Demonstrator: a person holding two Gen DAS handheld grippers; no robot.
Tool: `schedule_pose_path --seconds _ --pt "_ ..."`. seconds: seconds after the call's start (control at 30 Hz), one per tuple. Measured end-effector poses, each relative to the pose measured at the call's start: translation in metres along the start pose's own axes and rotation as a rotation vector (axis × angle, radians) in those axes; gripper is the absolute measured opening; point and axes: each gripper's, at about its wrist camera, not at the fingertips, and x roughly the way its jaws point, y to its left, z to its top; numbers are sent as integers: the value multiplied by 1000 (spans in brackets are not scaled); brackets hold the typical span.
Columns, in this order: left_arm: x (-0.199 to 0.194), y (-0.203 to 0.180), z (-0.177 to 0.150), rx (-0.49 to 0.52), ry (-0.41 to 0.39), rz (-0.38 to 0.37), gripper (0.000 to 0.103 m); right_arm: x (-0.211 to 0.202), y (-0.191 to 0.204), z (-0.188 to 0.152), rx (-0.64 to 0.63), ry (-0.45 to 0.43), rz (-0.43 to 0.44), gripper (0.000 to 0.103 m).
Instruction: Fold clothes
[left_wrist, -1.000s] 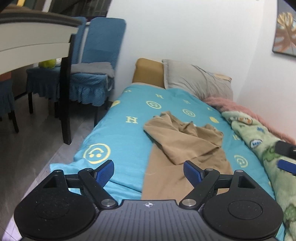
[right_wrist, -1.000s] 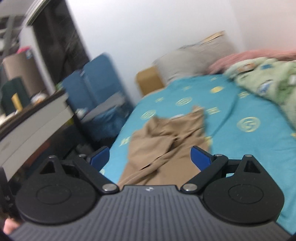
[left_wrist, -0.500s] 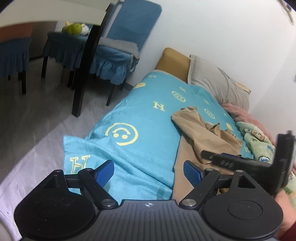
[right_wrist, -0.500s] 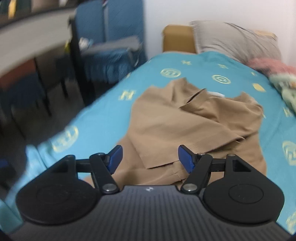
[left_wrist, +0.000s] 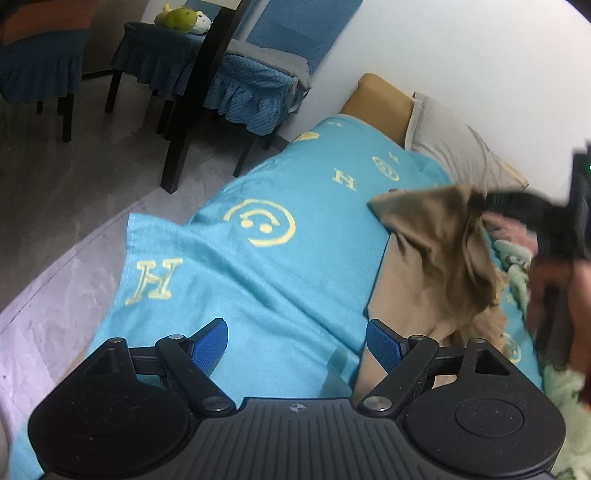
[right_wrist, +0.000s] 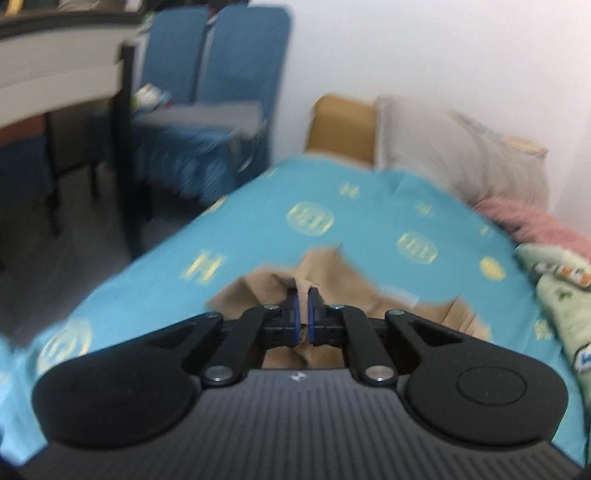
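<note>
Left tool (left_wrist: 295, 338) – jaws wide, nothing between the blue pads, hanging over the near edge of the bed (left_wrist: 258, 280) above bare blue blanket. Tan garment (left_wrist: 436, 258) lies to its right: lower part flat on the bed just past the right pad, long axis running away toward the pillow (left_wrist: 454, 155), upper part pulled up into a peak. Right tool (right_wrist: 303, 314) has just been closing and is now clamped narrow on a pinch of that tan cloth; from the left wrist view it shows as a dark blurred shape at the peak, with the person's hand behind it at the right edge. So the garment is half lifted, half on the bed, bunched, no fold made yet by the look of it. Key relation – free cloth sits right of and slightly ahead of the left tool, with nothing in the way. My read: left tool shifts right to take a second corner or hem so the piece can be spread. Which part of the garment the right tool holds, cannot tell; that view is blurred.
</note>
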Motion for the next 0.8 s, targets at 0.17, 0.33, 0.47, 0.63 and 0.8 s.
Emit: schedule_pose_path --seconds 0.17,0.33,0.47,0.63,0.8 --pt "3 -22 -16 97 -10 -19 84 48 -37 2 88 11 -155 7" --pt "12 -24 -19 116 -10 -19 84 88 -68 -26 207 95 -186 7" --pt "17 -26 -20 130 -13 -13 84 82 -82 -50 328 57 -107 9" --pt "19 -30 -19 172 -20 -1 84 52 -86 -46 340 22 -41 14" --pt "10 -38 -20 240 -64 11 84 -17 -87 -31 378 -63 -18 87"
